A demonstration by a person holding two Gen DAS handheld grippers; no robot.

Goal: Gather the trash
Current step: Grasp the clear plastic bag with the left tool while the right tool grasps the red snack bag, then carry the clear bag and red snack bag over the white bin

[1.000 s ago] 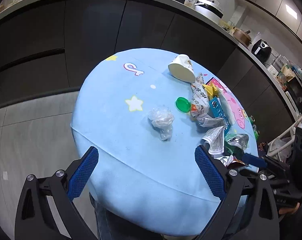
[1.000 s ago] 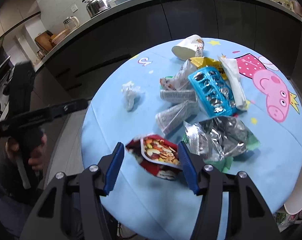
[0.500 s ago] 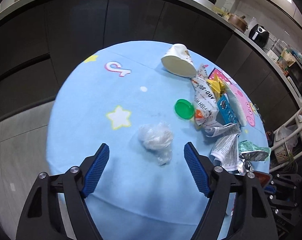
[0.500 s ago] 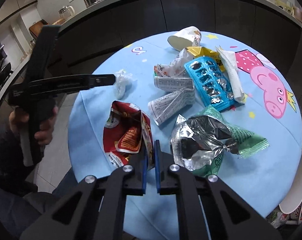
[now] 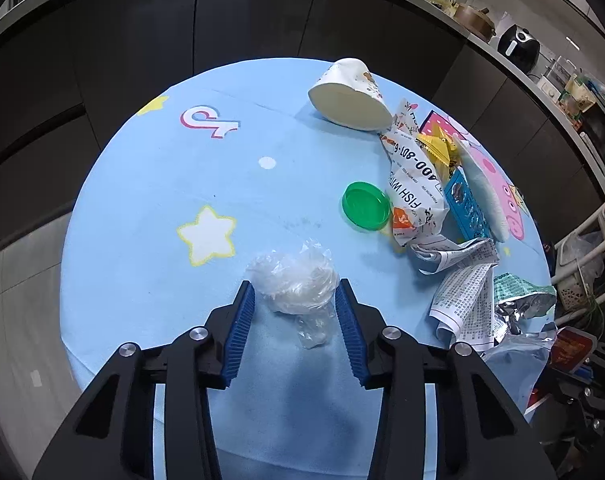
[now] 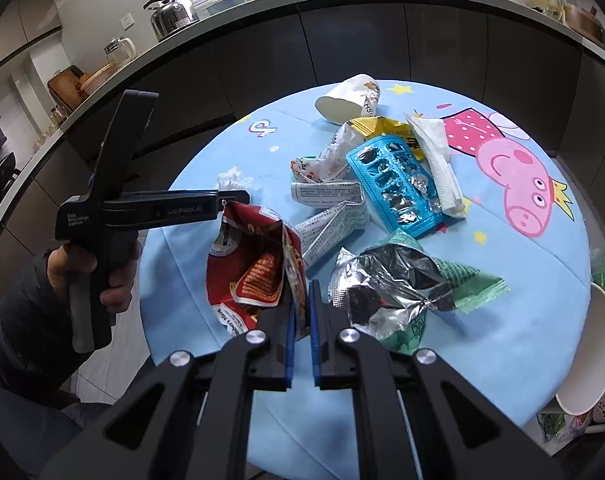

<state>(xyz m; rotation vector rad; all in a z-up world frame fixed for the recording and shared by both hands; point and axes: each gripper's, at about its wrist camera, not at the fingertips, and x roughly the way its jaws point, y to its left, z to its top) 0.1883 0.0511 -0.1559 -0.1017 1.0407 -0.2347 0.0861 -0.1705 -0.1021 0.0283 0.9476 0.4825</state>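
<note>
- Where the blue round table (image 5: 142,208) carries the trash, its cloth is printed with stars, a pink pig and a white-and-pink logo.
- Left gripper (image 5: 295,300): jaws closing, now narrow, with the plastic wad (image 5: 298,280) between them; the blue pads stand at the wad's two sides, and whether they press it cannot be told.
- Plastic wad: clear, crumpled, lying on the cloth near the table's left front, just right of the white star.
- Right gripper (image 6: 301,312): jaws pinched together on the edge of the red bag (image 6: 254,268), which stands open and lifted at that edge.
- Hand (image 6: 90,276): wrapped round the left gripper's handle at the table's left edge, dark sleeve below.
- Green lid (image 5: 366,206): flat on the cloth, beside the paper wrapper (image 5: 414,184).
- Paper cup (image 5: 350,96): on its side at the far edge, mouth toward the camera.
- Blue blister pack (image 6: 398,188): foil torn, mid-table, lying partly on a yellow packet (image 6: 382,128) and beside a white napkin (image 6: 438,160).
- Folded leaflets (image 6: 330,208): between red bag and blister pack.
- Foil bag (image 6: 398,284): silver inside, green outside, crumpled, just right of the right gripper.
- White bowl (image 6: 594,348): off the table's right edge.
- Dark cabinets (image 6: 262,52) curve behind the table; a kettle (image 6: 168,14) is on the counter.
</note>
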